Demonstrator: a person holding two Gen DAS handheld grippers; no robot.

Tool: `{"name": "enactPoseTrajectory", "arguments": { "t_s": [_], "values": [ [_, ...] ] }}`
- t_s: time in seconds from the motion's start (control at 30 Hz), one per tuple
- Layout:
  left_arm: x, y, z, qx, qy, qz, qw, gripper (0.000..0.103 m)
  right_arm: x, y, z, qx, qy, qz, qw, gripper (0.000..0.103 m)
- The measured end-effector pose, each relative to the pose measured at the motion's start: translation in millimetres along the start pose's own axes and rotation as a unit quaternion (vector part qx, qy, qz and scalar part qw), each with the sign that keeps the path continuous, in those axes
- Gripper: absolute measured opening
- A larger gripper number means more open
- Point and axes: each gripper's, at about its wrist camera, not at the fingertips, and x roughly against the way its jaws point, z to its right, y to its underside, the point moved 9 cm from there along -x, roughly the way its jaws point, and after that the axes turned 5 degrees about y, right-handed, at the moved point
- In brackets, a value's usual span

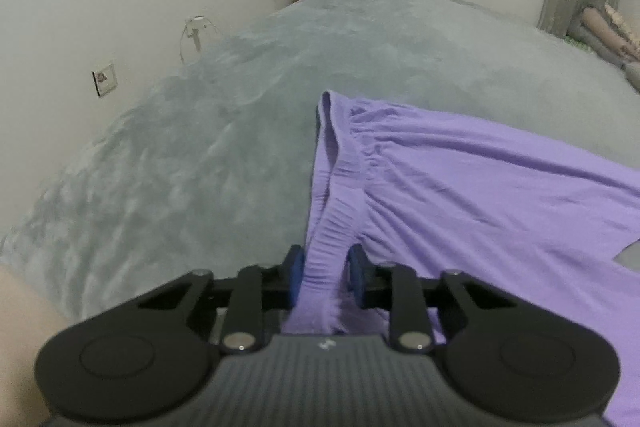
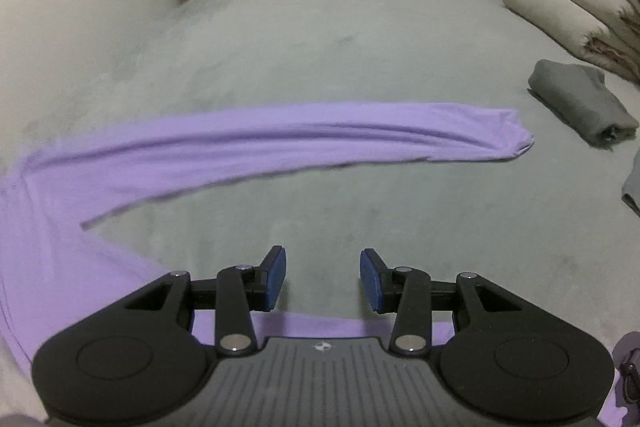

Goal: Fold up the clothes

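Purple trousers (image 1: 460,179) lie spread on the grey bed blanket (image 1: 180,147). In the left wrist view their gathered elastic waistband (image 1: 332,227) runs up from between the blue pads. My left gripper (image 1: 325,267) is shut on that waistband. In the right wrist view one long purple trouser leg (image 2: 280,143) stretches across the blanket (image 2: 360,47) toward the right, and more purple cloth lies at the left and under the gripper body. My right gripper (image 2: 323,267) stands open above bare blanket, with nothing between its fingers.
A folded grey garment (image 2: 580,103) sits at the right of the bed, with another grey cloth (image 2: 632,187) at the frame edge. Stacked quilts and pillows (image 2: 580,7) line the far right. A white wall (image 1: 100,7) borders the bed's left side.
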Motion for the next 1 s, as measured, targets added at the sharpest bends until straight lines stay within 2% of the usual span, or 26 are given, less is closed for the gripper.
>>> {"name": "enactPoseTrajectory", "arguments": {
  "t_s": [0.13,0.23,0.33,0.37,0.4,0.57,0.63,0.7,0.73,0.83,0.9,0.93,1.0],
  "values": [
    [16.9,-4.4,-8.1,0.025,0.02,0.012,0.9994,0.018,2.2,2.9,-13.6,-0.008,-0.032,0.003,0.999,0.04],
    [24.7,-4.9,-12.7,0.042,0.038,0.017,0.9983,0.019,2.6,5.4,-23.1,0.024,-0.018,0.007,1.0,0.041],
    [29.9,-5.1,-12.0,0.046,0.075,0.014,0.996,0.026,4.9,8.4,-30.4,0.047,-0.009,0.011,0.999,0.042],
    [33.1,-4.4,-12.3,0.048,0.08,0.016,0.9955,0.032,6.7,8.7,-33.0,0.048,-0.014,0.012,0.999,0.042],
    [36.4,-3.6,-12.7,0.051,0.083,0.017,0.9951,0.034,8.5,7.9,-35.9,0.053,-0.016,0.016,0.998,0.042],
    [47.6,2.9,-2.2,0.021,0.063,0.03,0.9974,0.047,16.0,6.9,-54.2,0.086,-0.028,0.031,0.995,0.05],
    [44.0,7.5,5.3,-0.009,0.04,0.026,0.9988,0.054,16.8,8.7,-61.3,0.098,-0.036,0.031,0.994,0.05],
    [35.0,11.4,11.3,-0.041,0.01,0.02,0.9989,0.056,17.1,10.4,-65.3,0.103,-0.045,0.03,0.993,0.05],
    [29.6,13.8,14.8,-0.059,-0.001,0.016,0.9982,0.053,17.2,11.1,-67.1,0.104,-0.05,0.029,0.993,0.05],
    [11.5,20.9,23.3,-0.082,-0.001,-0.006,0.9966,0.019,17.3,12.5,-69.1,0.102,-0.063,0.026,0.993,0.05],
    [6.9,21.9,23.4,-0.082,0.001,-0.008,0.9966,0.014,17.6,13.3,-69.6,0.103,-0.066,0.025,0.992,0.05],
    [8.9,20.8,22.1,-0.077,0.005,-0.006,0.997,0.006,17.8,13.7,-69.9,0.103,-0.067,0.024,0.992,0.05],
    [17.3,18.4,17.2,-0.064,0.01,0.003,0.9979,0.004,18.1,14.4,-70.5,0.104,-0.071,0.023,0.992,0.05]
  ]
}}
